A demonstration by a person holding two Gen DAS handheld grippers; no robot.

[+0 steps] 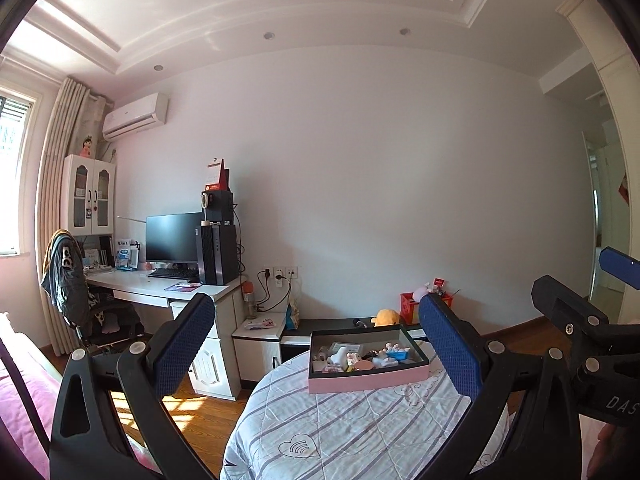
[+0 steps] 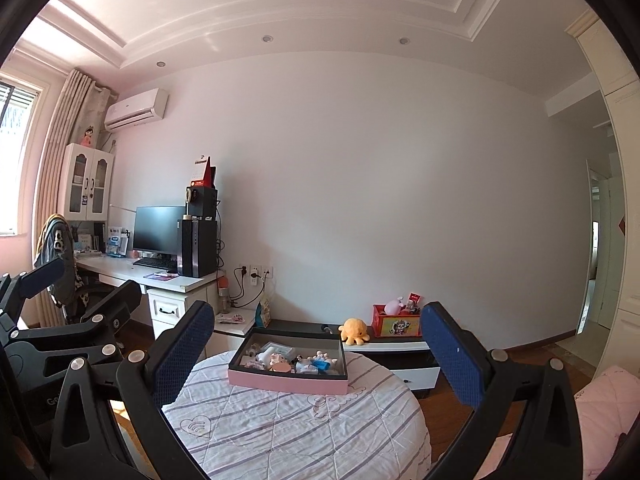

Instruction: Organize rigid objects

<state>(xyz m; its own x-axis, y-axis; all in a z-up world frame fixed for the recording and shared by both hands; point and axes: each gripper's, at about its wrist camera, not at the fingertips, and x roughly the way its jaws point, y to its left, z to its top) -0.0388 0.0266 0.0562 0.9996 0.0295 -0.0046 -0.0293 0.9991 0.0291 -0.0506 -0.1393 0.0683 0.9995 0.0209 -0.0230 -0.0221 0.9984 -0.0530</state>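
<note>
- Left wrist view: the pink tray (image 1: pixel 368 382) sits at the far edge of a round surface under a striped quilted cover (image 1: pixel 340 436). Its small contents, white figures and a blue piece among them, are too small to tell apart.
- The left gripper (image 1: pixel 316 344) is held short of the tray with its blue-padded fingers (image 1: pixel 182 344) wide apart and nothing between them; bare cover lies between it and the tray.
- At the right edge the right gripper (image 1: pixel 592 300) is cut off.
- Behind the tray stand a low cabinet, a yellow plush (image 1: pixel 386 317) and a red crate (image 1: pixel 412 307); the desk (image 1: pixel 160 286) is well to the tray's left.
- Right wrist view: the tray (image 2: pixel 288 383) lies ahead on the same cover (image 2: pixel 288 432), its contents again hard to read.
- The right gripper (image 2: pixel 318 342) is spread wide and empty, well short of the tray.
- The left gripper (image 2: pixel 80 292) shows partly at the left edge.
</note>
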